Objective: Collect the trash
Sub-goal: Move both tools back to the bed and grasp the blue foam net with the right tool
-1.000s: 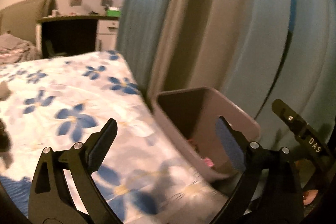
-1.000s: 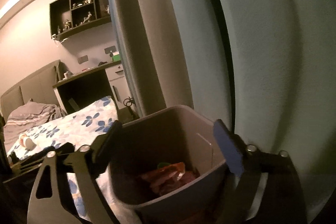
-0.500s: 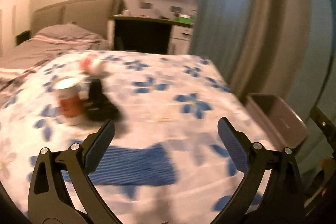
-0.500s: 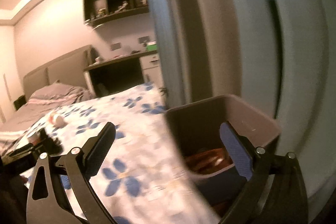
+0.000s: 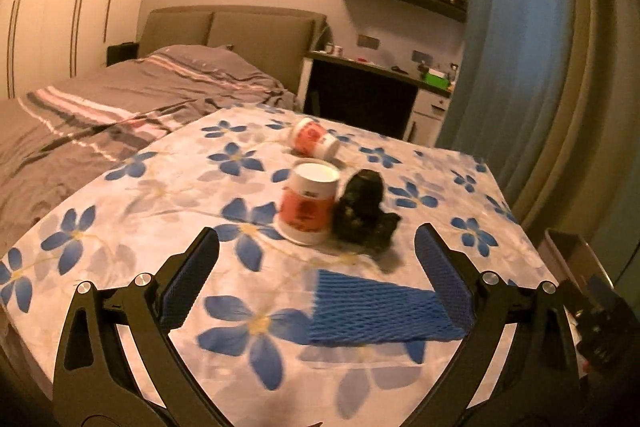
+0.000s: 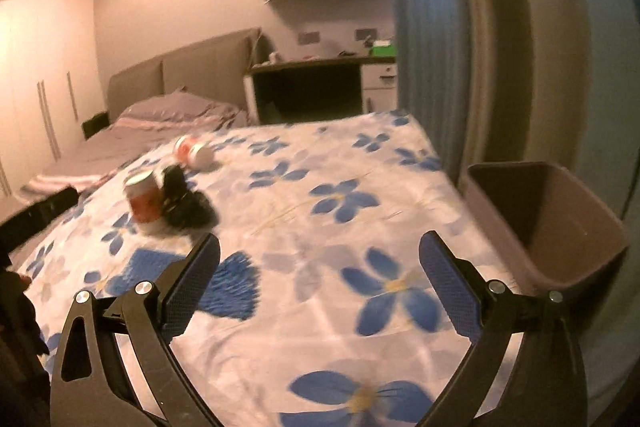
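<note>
Both grippers are held above a bed spread with a blue-flowered sheet [image 5: 168, 195], each with its jaws spread wide and nothing between them. The left gripper [image 5: 316, 267] is pointed at a cluster of trash near the middle of the sheet: an upside-down paper cup [image 5: 309, 203] with an orange-red label, a crumpled black object [image 5: 364, 211] touching its right side, and a second paper cup [image 5: 316, 141] lying on its side farther back. What the black object is cannot be made out, since it appears only as a dark, shapeless lump. A blue foam net sleeve [image 5: 376, 311] lies flat in front of the cluster, its right end hidden behind the left gripper's right finger. From the right gripper [image 6: 320, 275] the same items are seen blurred at the left, and the foam sleeve is partly covered by its left finger. The grey-brown waste bin [image 6: 560, 223] stands against the right side of the bed beside a blue curtain [image 6: 424, 27]; its contents are lost in shadow and its near corner is cut off behind the right finger. In the left view only a corner of the bin is shown at the right edge.
</note>
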Available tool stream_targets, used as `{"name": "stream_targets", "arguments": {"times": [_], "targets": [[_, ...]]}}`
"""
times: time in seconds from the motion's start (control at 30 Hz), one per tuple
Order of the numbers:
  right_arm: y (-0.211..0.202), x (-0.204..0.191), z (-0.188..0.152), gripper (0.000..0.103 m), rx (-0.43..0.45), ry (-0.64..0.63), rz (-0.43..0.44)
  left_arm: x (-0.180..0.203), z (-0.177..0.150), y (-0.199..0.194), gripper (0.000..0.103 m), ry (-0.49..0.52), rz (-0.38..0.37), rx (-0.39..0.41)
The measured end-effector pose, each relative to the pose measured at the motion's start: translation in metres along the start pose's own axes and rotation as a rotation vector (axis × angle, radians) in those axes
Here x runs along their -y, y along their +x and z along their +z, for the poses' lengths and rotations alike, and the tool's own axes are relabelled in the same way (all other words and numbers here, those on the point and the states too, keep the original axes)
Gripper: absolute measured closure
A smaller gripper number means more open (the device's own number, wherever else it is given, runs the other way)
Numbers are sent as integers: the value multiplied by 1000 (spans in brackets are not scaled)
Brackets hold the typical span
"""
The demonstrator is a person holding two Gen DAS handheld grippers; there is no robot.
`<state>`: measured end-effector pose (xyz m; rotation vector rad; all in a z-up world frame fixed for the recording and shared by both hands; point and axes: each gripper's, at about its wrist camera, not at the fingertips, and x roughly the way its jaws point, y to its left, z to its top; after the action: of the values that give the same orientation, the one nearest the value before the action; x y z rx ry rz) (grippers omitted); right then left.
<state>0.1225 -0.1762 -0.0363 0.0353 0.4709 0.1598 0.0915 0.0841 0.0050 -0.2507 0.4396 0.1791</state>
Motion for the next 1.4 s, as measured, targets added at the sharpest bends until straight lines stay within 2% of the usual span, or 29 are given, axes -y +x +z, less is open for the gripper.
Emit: {"name": "stream_targets", "arguments": {"times": [0.37,0.87,1.07,1.23,1.3,1.4], "targets": [[44,-46,-7,7,-111,-72,49,-33,-1,2,6,-31,36,5],[96,-67,-12,7,-288,-107,64,-43,0,4,6,-40,42,7],[112,-68,-16,11,-363,-104,64,-45,0,5,6,-43,40,6],[126,-70,-22,20,-447,-110,93,-45,1,6,6,-39,39,4],[125,-70,-22,24,-443,-109,98,-47,1,7,6,-39,34,3],[122,-73,-22,39,-433,-122,114,-48,1,8,6,-40,31,0]]}}
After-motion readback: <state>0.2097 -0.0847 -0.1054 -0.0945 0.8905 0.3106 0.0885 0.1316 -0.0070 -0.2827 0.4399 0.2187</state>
